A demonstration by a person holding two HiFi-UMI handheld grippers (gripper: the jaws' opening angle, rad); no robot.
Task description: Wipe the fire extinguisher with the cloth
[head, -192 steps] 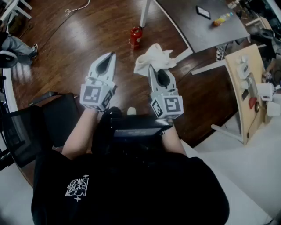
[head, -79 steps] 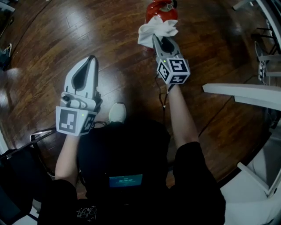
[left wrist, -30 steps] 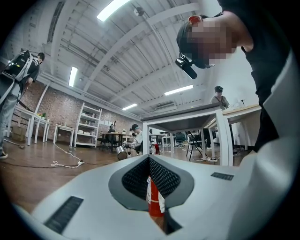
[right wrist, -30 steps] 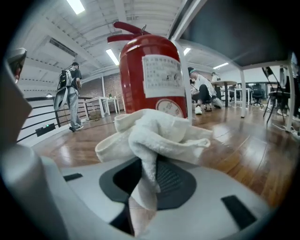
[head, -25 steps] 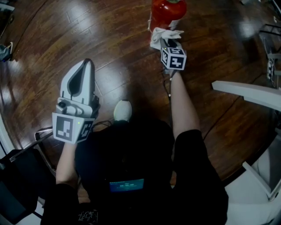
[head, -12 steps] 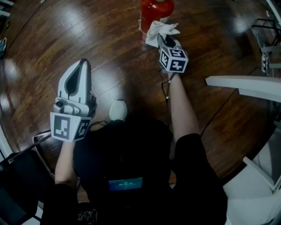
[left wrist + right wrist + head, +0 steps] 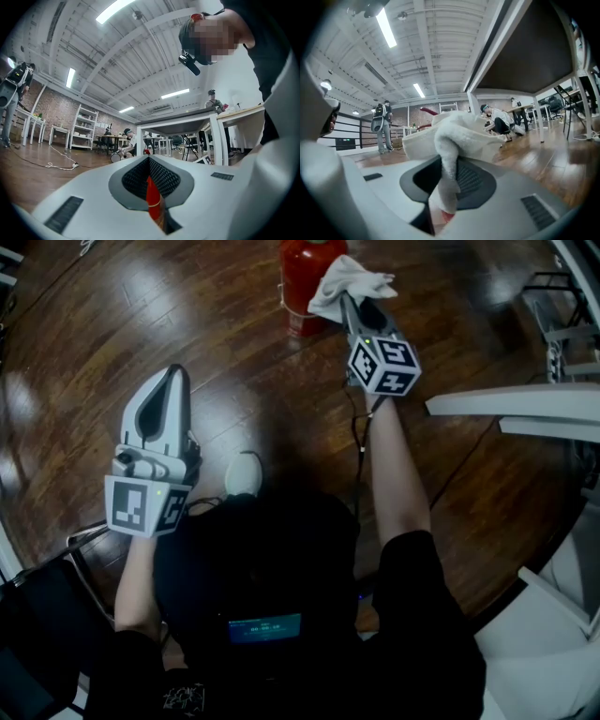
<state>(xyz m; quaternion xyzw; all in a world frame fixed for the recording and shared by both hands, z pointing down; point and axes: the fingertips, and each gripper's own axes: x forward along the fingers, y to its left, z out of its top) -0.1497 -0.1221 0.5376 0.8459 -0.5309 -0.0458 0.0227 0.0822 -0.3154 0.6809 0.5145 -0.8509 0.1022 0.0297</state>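
A red fire extinguisher [image 7: 307, 282] stands on the wooden floor at the top of the head view. A white cloth [image 7: 348, 283] bunches against its right side, with my right gripper [image 7: 350, 302] shut on it. In the right gripper view the cloth [image 7: 459, 133] hangs out over the jaws and hides most of what lies ahead. My left gripper [image 7: 172, 376] hovers low at the left, well away from the extinguisher, shut with nothing in it. Through the thin slit of its jaws the left gripper view shows a strip of the red extinguisher [image 7: 153, 204].
A white table edge [image 7: 511, 407] juts in at the right, with a metal chair frame [image 7: 553, 306] beyond it. A black chair [image 7: 37, 615] sits at the lower left. A pale shoe [image 7: 242, 474] and a cable [image 7: 358, 432] lie below me. People stand far off.
My right gripper has carried the cloth from the front of the extinguisher's body round to its right side. The left gripper has hardly moved.
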